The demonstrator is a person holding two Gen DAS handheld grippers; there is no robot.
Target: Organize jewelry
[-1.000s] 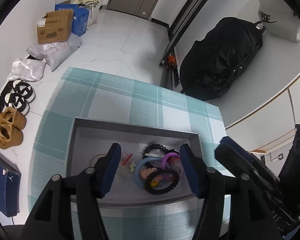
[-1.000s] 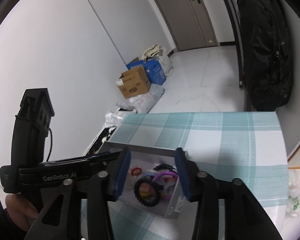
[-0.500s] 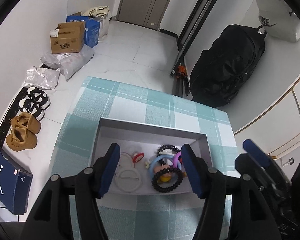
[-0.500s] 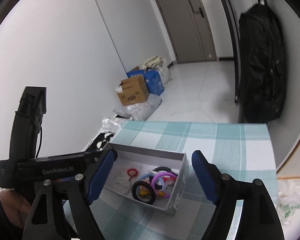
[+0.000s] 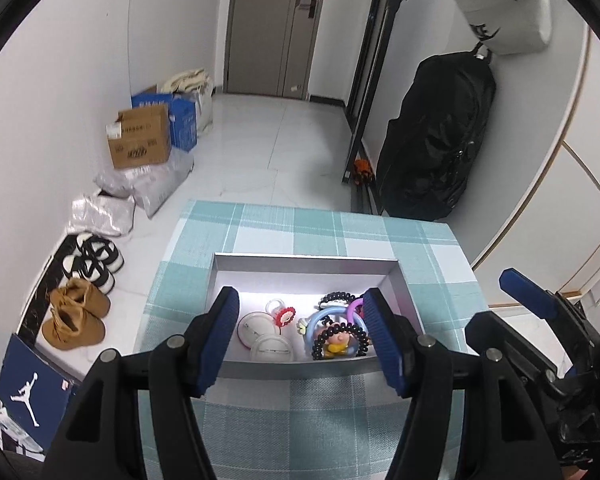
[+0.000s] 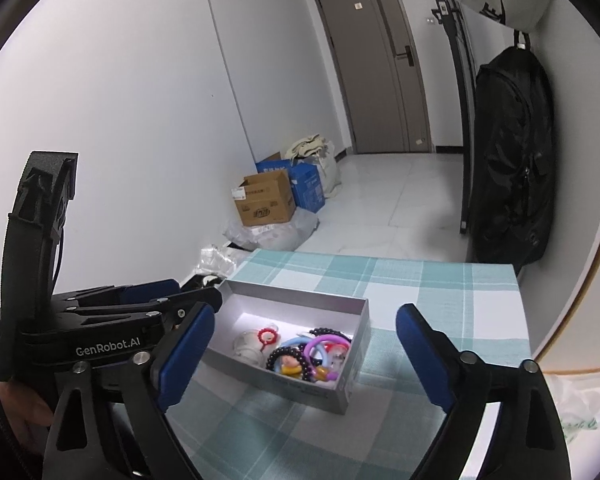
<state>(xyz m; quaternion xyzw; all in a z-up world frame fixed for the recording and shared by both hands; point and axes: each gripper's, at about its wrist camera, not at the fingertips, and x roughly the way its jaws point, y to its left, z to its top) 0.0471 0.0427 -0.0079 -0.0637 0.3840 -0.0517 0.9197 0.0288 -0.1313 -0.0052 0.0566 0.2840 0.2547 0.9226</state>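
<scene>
A grey open box [image 5: 304,261] stands on the teal checked tablecloth [image 5: 300,224]; it also shows in the right wrist view [image 6: 360,320]. Inside lie clear white bangles [image 5: 256,328], a red flower ring [image 5: 286,315], a black bead bracelet with a small figure [image 5: 340,338], a blue ring [image 5: 320,316] and a purple ring [image 6: 326,340]. My left gripper [image 5: 302,332] is open and empty, above the box's near side. My right gripper [image 6: 300,356] is open wide and empty, held back from the box. The left gripper [image 6: 112,320] shows beside the box in the right wrist view.
The table's far edge [image 5: 312,210] drops to a white tiled floor. Shoes [image 5: 92,260], boots [image 5: 74,316] and cardboard boxes [image 5: 140,140] lie on the left. A black backpack [image 5: 436,136] hangs on the right wall. A plastic bag [image 6: 580,420] lies at the table's right.
Both grippers have pulled back and up from the box, so more of the room shows. My right gripper's jaws have spread from narrow to wide open.
</scene>
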